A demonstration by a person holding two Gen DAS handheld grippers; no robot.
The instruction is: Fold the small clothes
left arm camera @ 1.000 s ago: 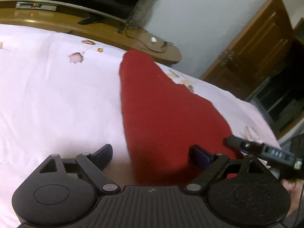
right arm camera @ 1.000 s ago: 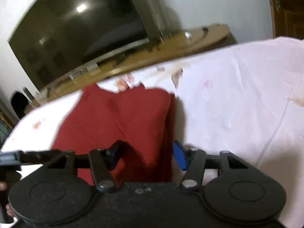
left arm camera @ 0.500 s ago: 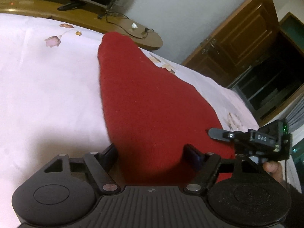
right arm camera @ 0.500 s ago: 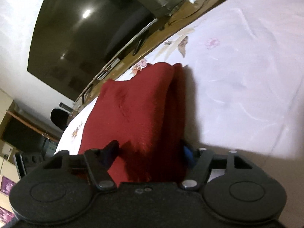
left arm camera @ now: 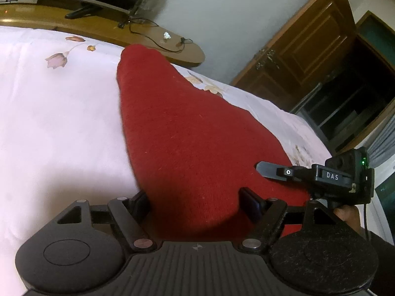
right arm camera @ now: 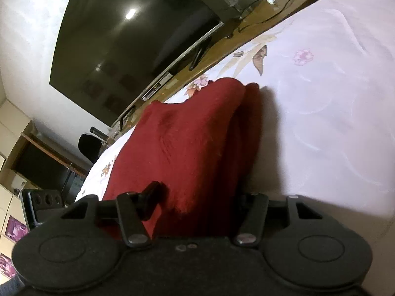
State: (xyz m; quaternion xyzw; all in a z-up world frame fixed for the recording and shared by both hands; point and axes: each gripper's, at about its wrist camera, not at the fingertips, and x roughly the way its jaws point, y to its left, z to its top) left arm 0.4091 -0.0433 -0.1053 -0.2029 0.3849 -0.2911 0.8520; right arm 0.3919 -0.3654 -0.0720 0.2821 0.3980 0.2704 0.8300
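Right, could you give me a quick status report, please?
Left tongs, right tongs: just closed in, gripping near edge. Red sweater folded, lying on bed. Nothing in the way.

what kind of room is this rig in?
Most likely a home bedroom: a floral bedsheet as the work surface, a large TV on a low wooden stand beyond it, and a wooden door.
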